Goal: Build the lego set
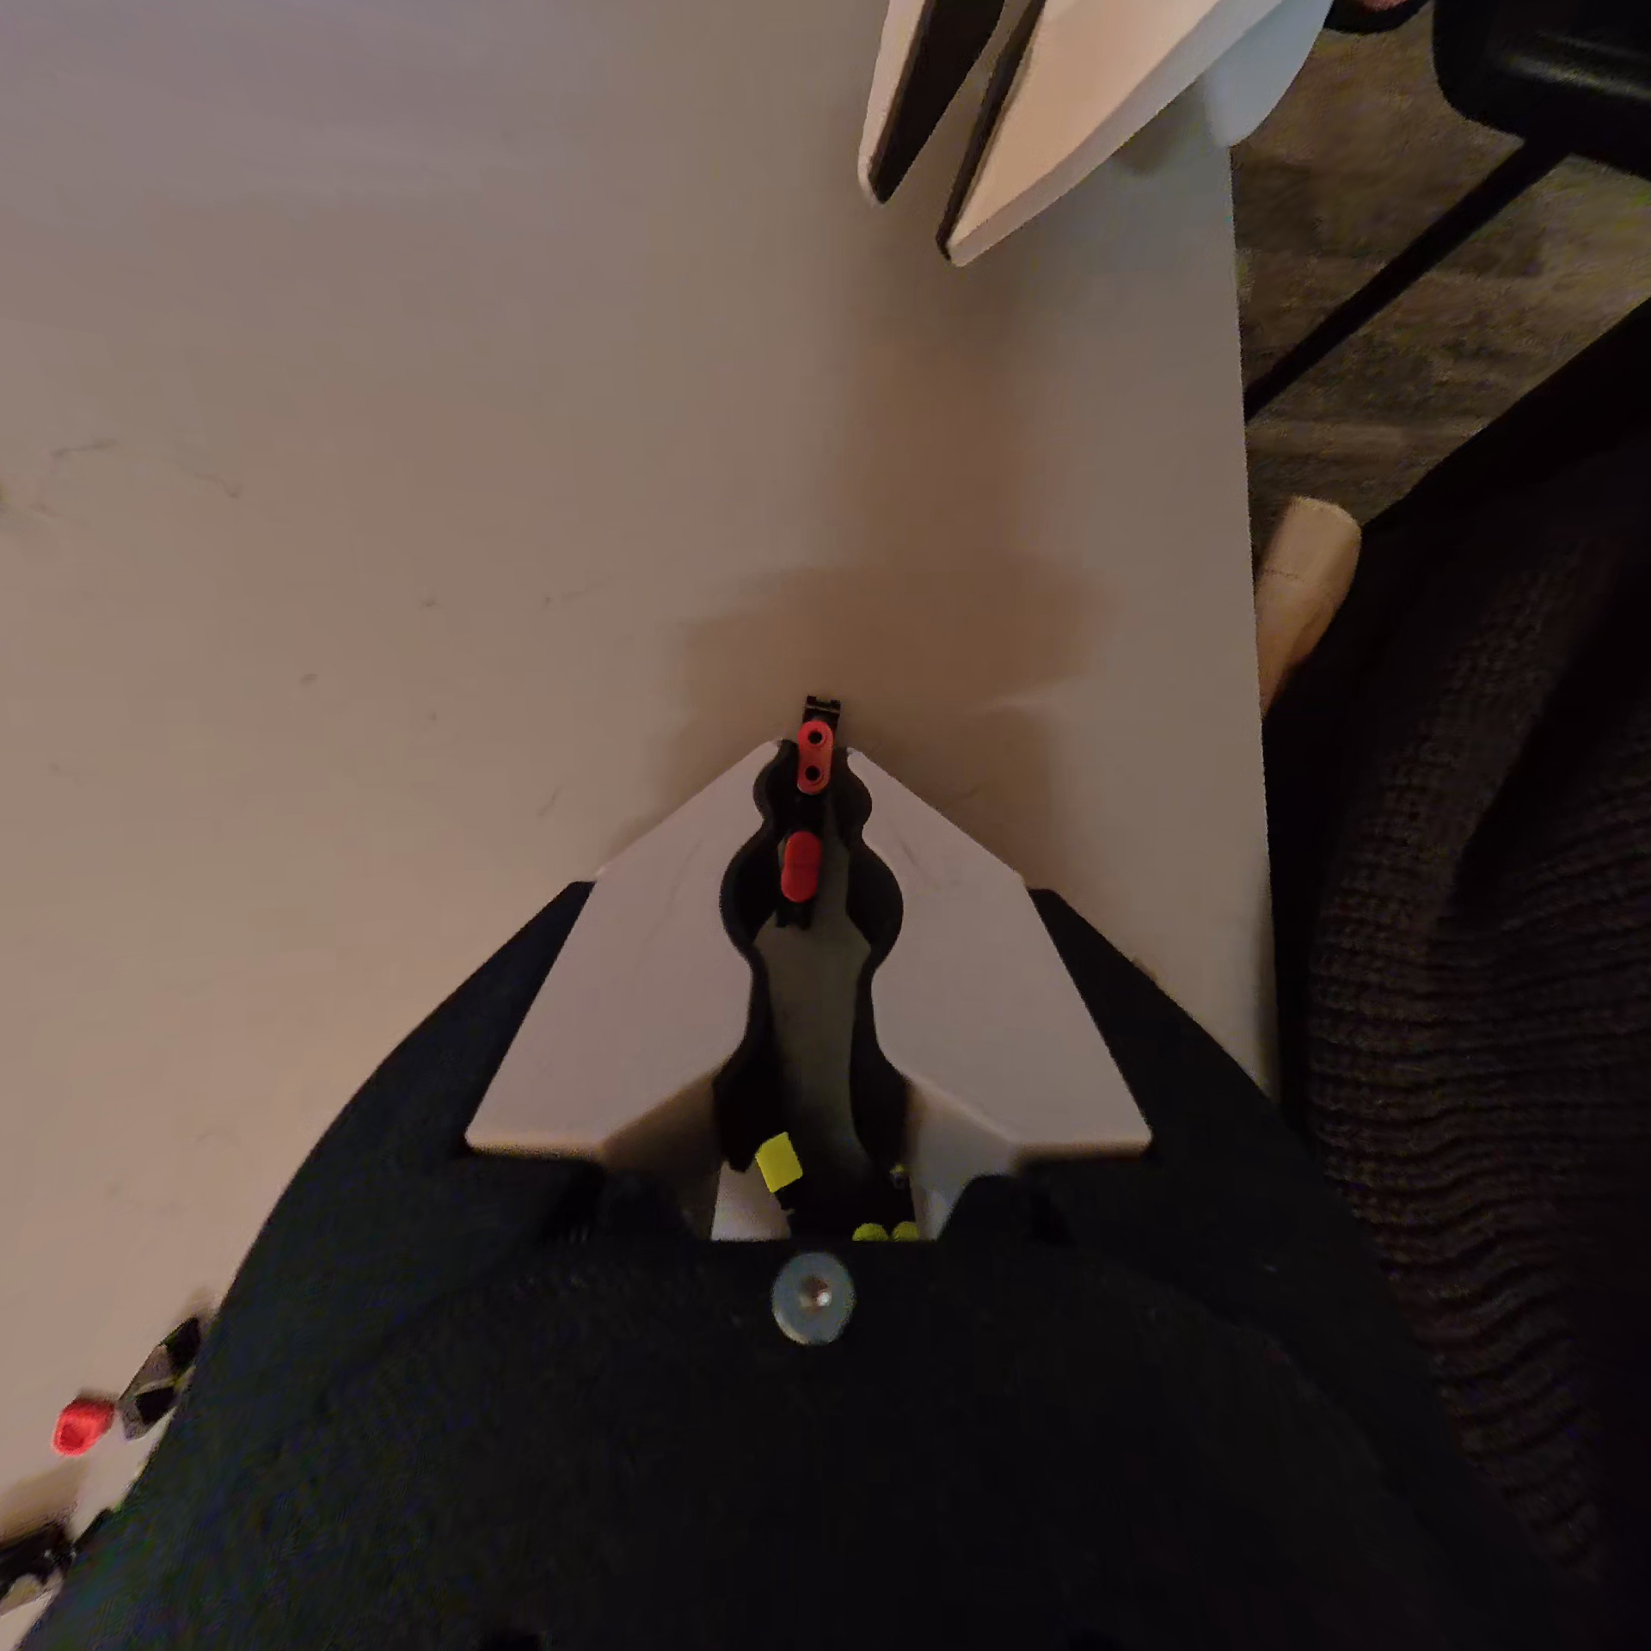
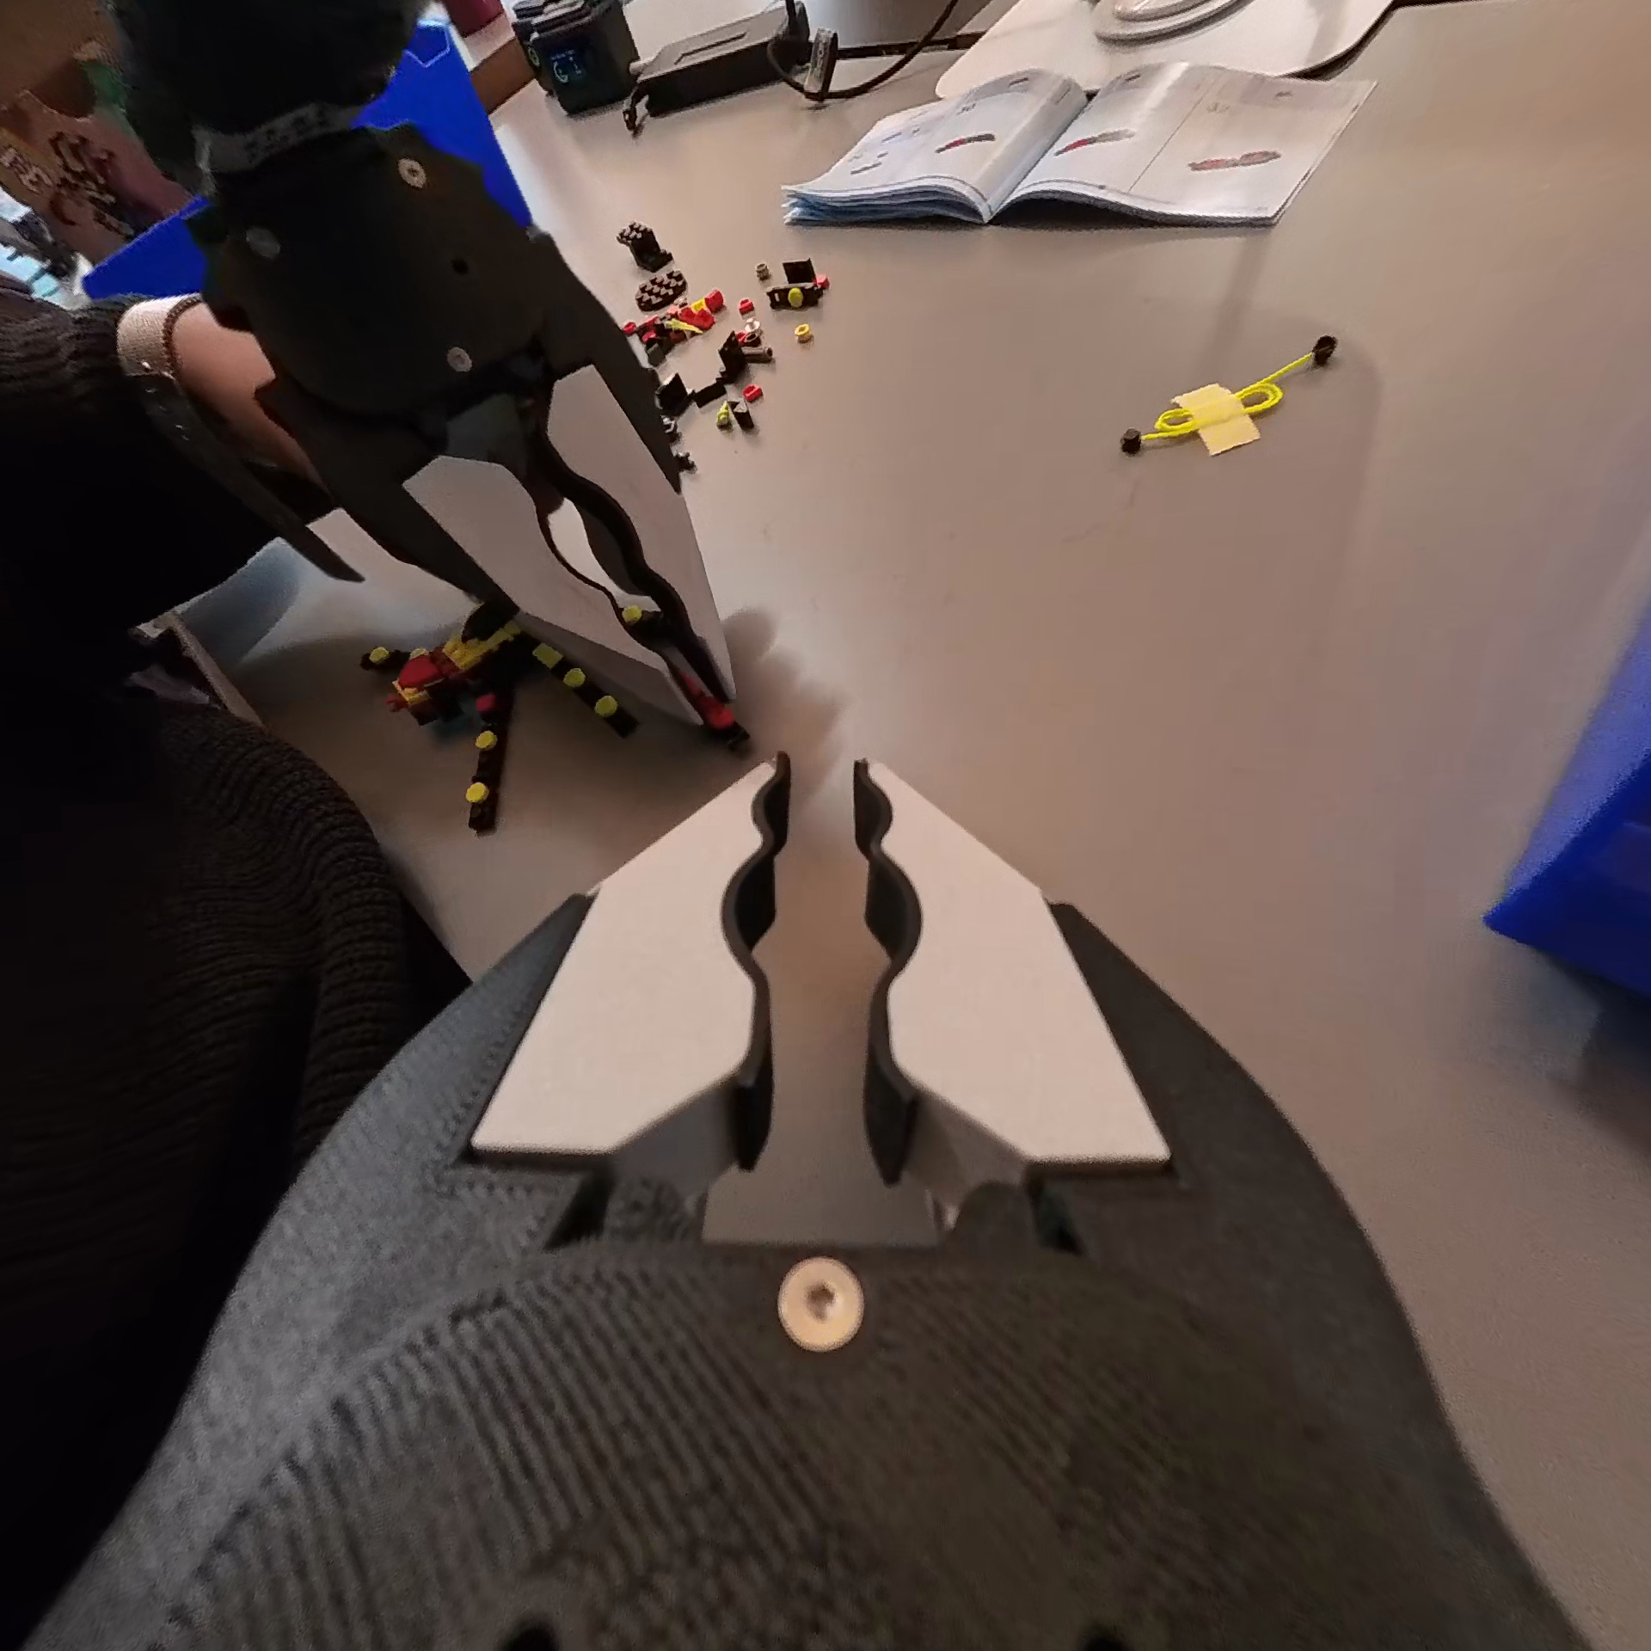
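Note:
A spider-like lego model (image 2: 438, 679) of black, red and yellow bricks lies on the grey table near its front edge. My left gripper (image 2: 719, 706) points down at it and is shut on one black leg that carries red pieces (image 1: 814, 758). The leg's tip sticks out past the fingertips. My right gripper (image 2: 822, 768) is open with a narrow gap and empty, a little to the right of the held leg. It shows at the top of the left wrist view (image 1: 916, 223). A pile of loose bricks (image 2: 715, 331) lies farther back.
An open instruction booklet (image 2: 1072, 152) lies at the back. A yellow string with tape (image 2: 1224, 411) lies to the right. A blue bin (image 2: 1590, 875) stands at the right edge. A person's dark sleeve (image 2: 179, 983) is on the left. A few loose pieces (image 1: 85, 1425) lie beside my left gripper. My hands' fingertips stand some 9 cm from each other.

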